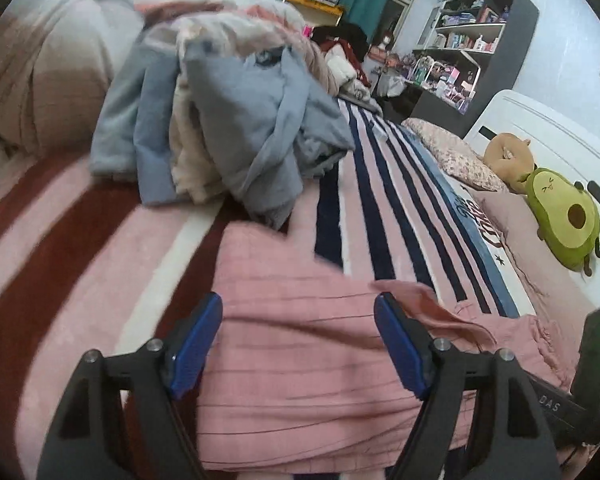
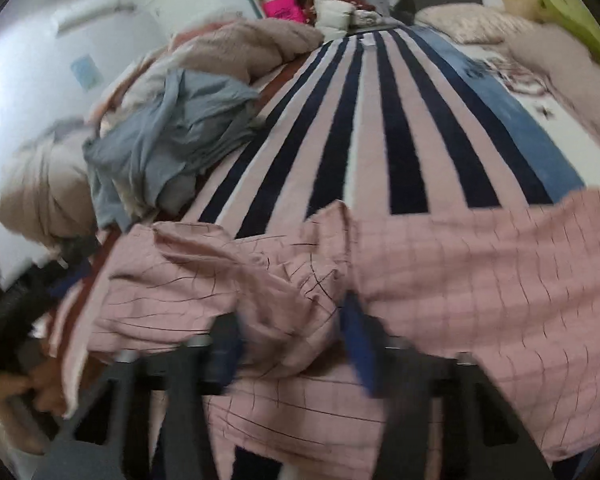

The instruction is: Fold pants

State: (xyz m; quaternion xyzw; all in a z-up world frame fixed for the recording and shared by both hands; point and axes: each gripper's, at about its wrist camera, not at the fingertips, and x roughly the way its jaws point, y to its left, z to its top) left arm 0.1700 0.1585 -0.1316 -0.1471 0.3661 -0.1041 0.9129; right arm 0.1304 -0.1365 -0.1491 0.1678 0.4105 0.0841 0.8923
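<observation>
**Around the striped blanket**

A striped blanket (image 1: 380, 184) covers the bed. On its left lies a heap of grey-blue clothes (image 1: 236, 120). Right of it rest an avocado plush (image 1: 564, 220) and a floral pillow (image 1: 456, 152); beyond stands a cluttered shelf (image 1: 472, 40).

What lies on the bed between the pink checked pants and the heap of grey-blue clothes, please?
Only bare striped blanket separates the pink checked pants from the grey-blue clothes; the right wrist view shows it best.

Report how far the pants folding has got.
Done: pink checked pants lie spread on the striped blanket. In hand: right tongs bunch a fold of them between the pads; left tongs hover open above. Left: no neat fold shows; cloth is rumpled.
</observation>
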